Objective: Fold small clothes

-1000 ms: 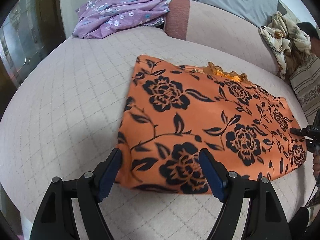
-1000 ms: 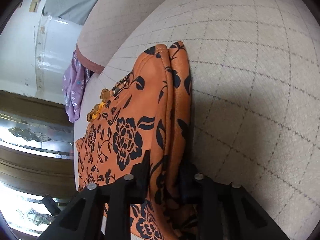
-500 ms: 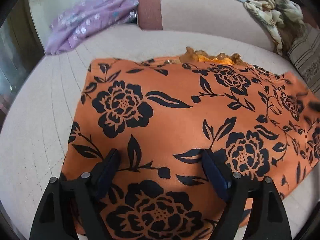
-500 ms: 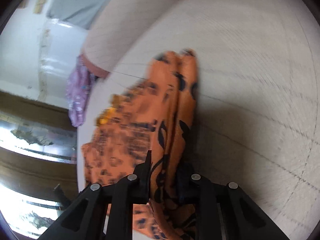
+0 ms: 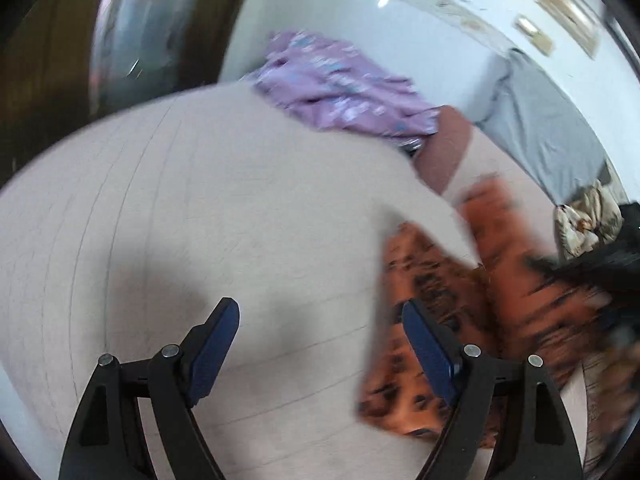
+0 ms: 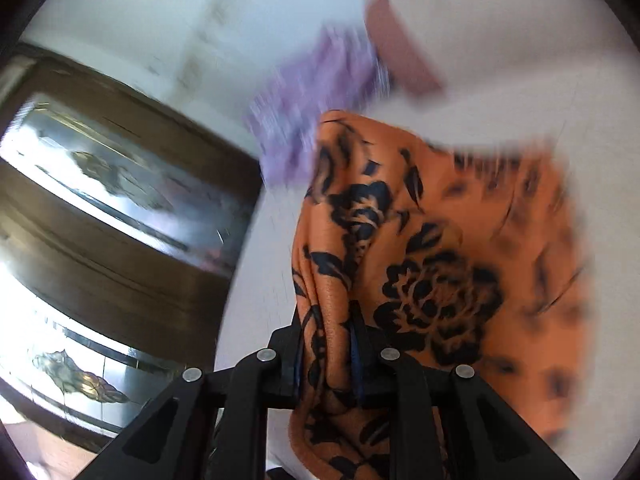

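Orange cloth printed with black flowers, the small garment (image 6: 420, 264), is bunched between the pads of the right gripper (image 6: 326, 354), whose jaws stand nearly together and pinch a thick fold of it. From that grip the fabric runs up and away from the camera, its long axis roughly along the fingers, spreading to the right; the far edge dissolves into motion blur and its outline there cannot be read. In the left wrist view the same garment (image 5: 448, 304) appears at the lower right as a smeared shape over the pale quilted bed surface (image 5: 200, 208), partly behind the right finger. The left gripper (image 5: 320, 344) stands wide apart with nothing between its pads. A purple floral garment (image 5: 336, 88) lies crumpled at the far edge, blurred. A dark shape at the right border is too smeared to identify.
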Available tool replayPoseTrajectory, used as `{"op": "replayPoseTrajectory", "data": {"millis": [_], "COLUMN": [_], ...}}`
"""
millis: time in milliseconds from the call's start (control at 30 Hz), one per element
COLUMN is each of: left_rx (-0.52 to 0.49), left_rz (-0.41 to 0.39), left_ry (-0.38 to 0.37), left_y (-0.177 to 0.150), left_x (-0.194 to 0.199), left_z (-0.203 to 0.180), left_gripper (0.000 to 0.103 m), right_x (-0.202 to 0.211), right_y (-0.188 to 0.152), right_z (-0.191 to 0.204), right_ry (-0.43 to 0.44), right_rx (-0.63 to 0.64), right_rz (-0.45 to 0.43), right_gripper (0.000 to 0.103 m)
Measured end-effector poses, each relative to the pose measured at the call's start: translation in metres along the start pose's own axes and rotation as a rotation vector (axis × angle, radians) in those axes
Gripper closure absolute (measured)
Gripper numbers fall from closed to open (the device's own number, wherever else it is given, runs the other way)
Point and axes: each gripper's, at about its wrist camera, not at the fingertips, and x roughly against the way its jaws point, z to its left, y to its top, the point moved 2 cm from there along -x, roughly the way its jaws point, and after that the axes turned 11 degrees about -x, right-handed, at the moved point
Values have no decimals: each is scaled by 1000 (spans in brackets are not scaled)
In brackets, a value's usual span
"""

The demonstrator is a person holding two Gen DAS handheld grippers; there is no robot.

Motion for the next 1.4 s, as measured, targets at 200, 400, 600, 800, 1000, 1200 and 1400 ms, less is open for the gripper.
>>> {"op": "replayPoseTrajectory", "data": {"millis": [200, 400, 600, 800, 1000, 1200, 1400], "left_rx": [89, 18, 4, -161, -251, -196, -280], "left_rz": [24, 10, -8, -25, 210, 183, 37], "left_ry": [-25, -65, -113, -286, 1, -4, -80], "left_y": [-10, -9, -10, -16, -17, -10, 26], "left_x": [-13, -15, -4, 20, -35, -17, 8], "left_z": [25, 11, 14, -42, -61, -47, -85], "left_gripper": [19, 19, 19, 19, 28, 30, 30], "right_x": [-99, -94, -84, 0, 45, 71, 107], "right_y": [-40, -36, -47, -65, -72, -80, -65], "right_z": [-22, -4, 16, -27, -96, -138, -162], "right_ry": [-209, -92, -12, -23, -7, 50, 83], "right_rx": [-23, -66, 24, 110, -5, -65, -83], "right_rz": [71, 109, 81, -37, -52, -48, -108], "right_gripper": [83, 26, 26, 26, 26, 26, 23]}}
